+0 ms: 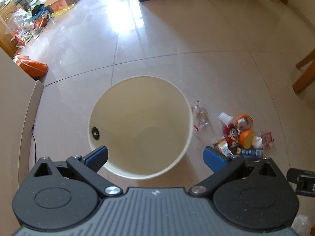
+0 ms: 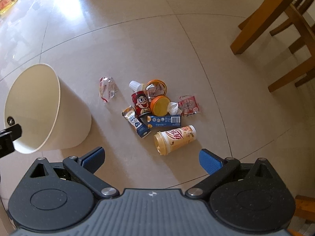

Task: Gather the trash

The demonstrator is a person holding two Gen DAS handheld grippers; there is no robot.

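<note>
Right wrist view: right tool (image 2: 151,158) gaping wide, hovering over milk tea cup (image 2: 174,139); left tool (image 1: 155,157) gaping wide, hanging above bin (image 1: 139,126). Risk: round cup rolling away under off-centre pinch.

One cream bin (image 2: 65,118) stands on the floor, and beside it lie ten pieces of trash. They are one clear plastic wrapper (image 2: 107,89), one small white cup (image 2: 135,85), one red cartoon can (image 2: 141,103), two orange round tubs (image 2: 156,87) (image 2: 160,105), one crumpled tissue (image 2: 174,107), one red-and-white packet (image 2: 188,103), one blue carton (image 2: 164,121), one milk pouch (image 2: 135,122) and one tall drink cup (image 2: 174,138).
</note>
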